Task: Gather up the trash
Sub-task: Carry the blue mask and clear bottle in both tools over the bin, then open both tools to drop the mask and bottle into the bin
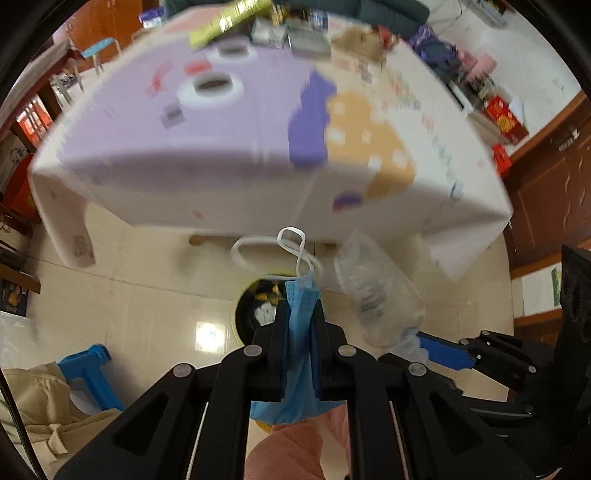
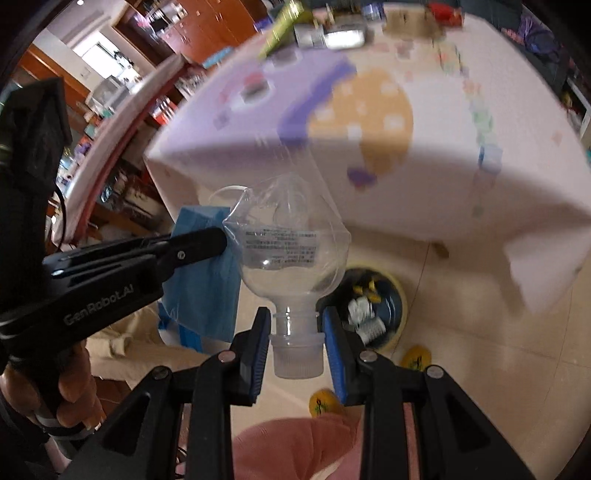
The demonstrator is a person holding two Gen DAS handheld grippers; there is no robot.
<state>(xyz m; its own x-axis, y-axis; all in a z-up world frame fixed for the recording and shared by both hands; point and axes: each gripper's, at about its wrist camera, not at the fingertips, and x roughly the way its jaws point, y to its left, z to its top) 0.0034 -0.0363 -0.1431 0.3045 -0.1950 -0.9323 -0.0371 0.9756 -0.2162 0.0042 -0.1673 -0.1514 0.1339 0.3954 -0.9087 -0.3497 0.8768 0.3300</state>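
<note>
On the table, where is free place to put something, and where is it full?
The near part of the table, from its front edge up to the two tape rolls, lies bare. The far edge is crowded with boxes and packets.

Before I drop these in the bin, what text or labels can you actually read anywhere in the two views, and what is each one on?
"GenRobot.AI": on the left gripper body, seen from the right wrist view.
Printed label on the clear plastic bottle: too small to read.
Red boxes with gold print: blurred, unreadable.
Items on the table: blurred, unreadable.
</note>
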